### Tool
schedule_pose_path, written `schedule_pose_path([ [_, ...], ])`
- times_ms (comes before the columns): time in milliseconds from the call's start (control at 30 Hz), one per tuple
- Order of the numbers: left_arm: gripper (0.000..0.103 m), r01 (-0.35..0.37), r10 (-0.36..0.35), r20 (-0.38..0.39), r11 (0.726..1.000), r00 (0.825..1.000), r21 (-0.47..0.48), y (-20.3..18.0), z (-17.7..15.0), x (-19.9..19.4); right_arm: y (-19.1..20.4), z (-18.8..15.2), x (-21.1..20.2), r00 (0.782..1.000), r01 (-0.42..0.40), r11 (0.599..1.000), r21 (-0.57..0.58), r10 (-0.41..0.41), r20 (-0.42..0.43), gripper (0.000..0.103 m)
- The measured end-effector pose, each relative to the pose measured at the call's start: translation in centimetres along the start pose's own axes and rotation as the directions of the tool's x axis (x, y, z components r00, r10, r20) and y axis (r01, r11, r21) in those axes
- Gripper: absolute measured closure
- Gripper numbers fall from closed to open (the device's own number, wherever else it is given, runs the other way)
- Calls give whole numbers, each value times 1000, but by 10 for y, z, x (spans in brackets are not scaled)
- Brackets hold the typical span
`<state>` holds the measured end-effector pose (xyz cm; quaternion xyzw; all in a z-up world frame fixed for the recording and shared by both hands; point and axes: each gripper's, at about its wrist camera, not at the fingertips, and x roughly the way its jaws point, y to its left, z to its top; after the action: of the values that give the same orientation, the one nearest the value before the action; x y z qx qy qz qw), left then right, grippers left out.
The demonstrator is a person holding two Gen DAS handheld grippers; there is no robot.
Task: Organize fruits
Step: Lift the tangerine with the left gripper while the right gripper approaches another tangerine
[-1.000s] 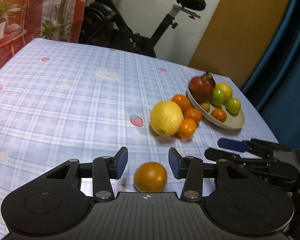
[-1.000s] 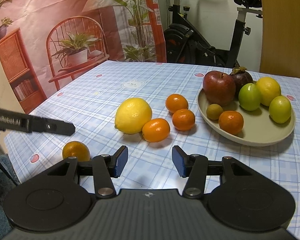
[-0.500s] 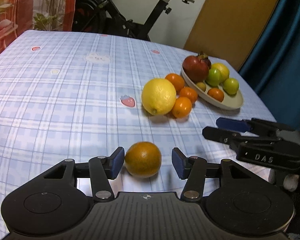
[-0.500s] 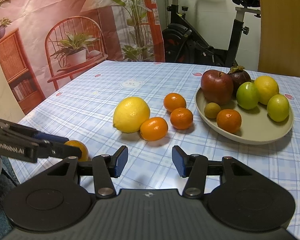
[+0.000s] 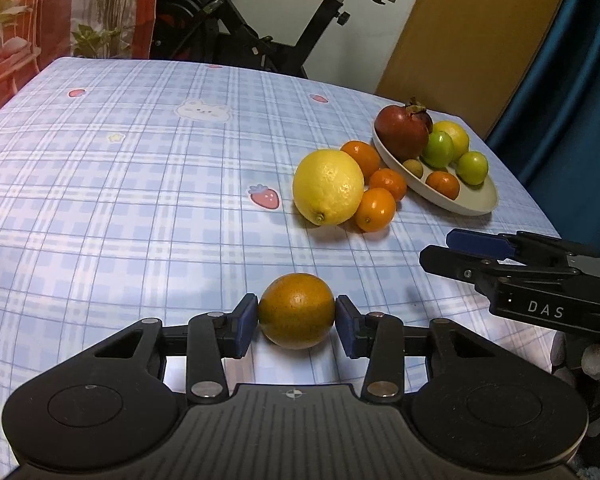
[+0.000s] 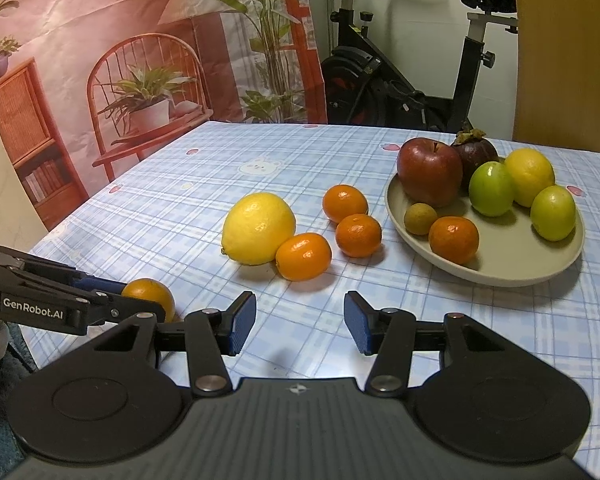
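On the checked-cloth bench (image 5: 140, 184), the dull orange (image 5: 296, 311) is resting near the front edge as the left hand-held gripper (image 5: 296, 322) is closing its pads onto it, presumably for the plate (image 5: 476, 204), while the right hand-held gripper (image 6: 300, 322) is hovering part-open and empty.

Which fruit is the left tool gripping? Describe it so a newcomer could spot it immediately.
Start at the beige plate of fruit on the blue checked tablecloth, then pass the big lemon toward the near edge. There a lone dull orange sits pinched in the left tool, darker and speckled, apart from the brighter mandarins.
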<state>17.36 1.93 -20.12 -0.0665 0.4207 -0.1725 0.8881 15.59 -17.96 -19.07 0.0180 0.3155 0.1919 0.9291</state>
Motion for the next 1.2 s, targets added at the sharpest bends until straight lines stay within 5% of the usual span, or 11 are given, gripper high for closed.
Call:
schedule_pose_path([
  [367, 59, -7, 7, 28, 1000, 1000, 14, -5, 13, 16, -9, 12, 9, 999, 30, 999, -32, -29, 15, 52],
  [700, 59, -26, 28, 51, 999, 998, -31, 8, 19, 19, -23, 35, 34, 999, 43, 998, -54, -42, 22, 69],
  [1200, 59, -4, 8, 72, 999, 997, -50, 14, 15, 17, -20, 55, 82, 995, 91, 989, -119, -96, -29, 69],
])
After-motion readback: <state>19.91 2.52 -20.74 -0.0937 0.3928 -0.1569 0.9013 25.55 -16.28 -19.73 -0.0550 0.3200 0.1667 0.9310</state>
